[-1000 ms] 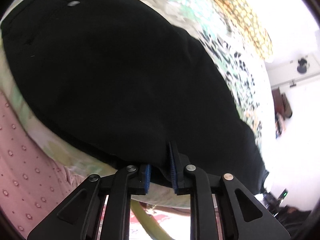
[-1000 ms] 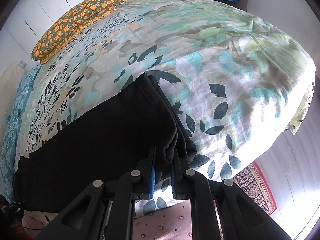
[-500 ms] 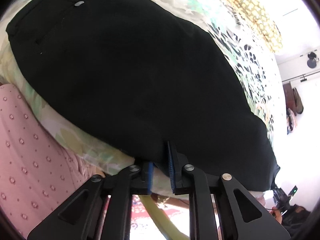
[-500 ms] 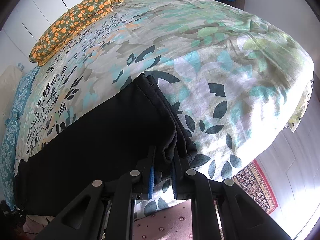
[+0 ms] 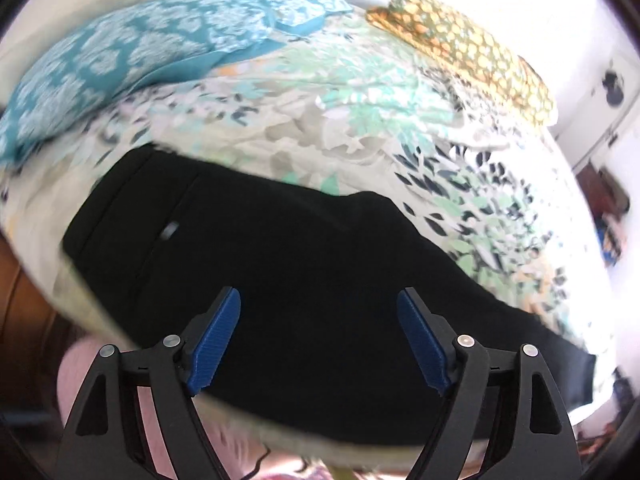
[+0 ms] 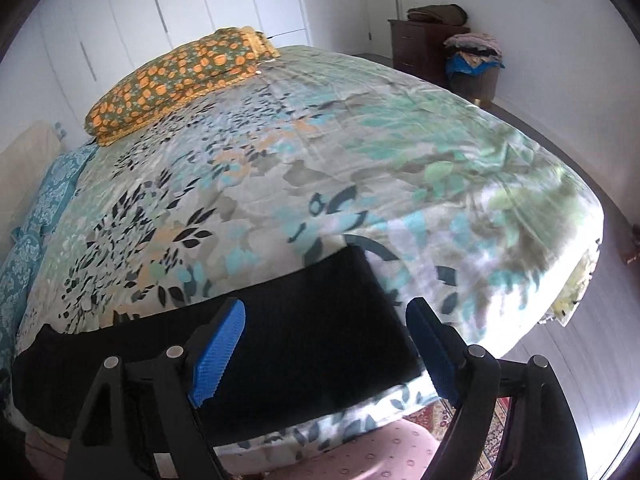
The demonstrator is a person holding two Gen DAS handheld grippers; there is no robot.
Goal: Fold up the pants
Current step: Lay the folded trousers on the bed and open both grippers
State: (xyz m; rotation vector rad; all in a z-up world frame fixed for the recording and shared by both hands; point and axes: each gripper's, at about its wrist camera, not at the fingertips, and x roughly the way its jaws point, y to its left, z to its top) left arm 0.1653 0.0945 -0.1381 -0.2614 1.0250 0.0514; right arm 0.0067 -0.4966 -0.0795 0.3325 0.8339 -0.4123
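Note:
Black pants lie flat along the near edge of a bed with a floral cover. In the left wrist view the waistband end with a button is at the left. My left gripper is open and empty, just above the pants' near edge. In the right wrist view the pants show their leg end at the right. My right gripper is open and empty over that leg end.
An orange patterned pillow and teal pillows lie at the far side of the bed. A dark dresser and a laundry basket stand by the far wall. A patterned rug lies below the bed's edge.
Both grippers were shut on the pants' near edge. Now both have opened, let go and drawn back. The pants lie flat on the bed.

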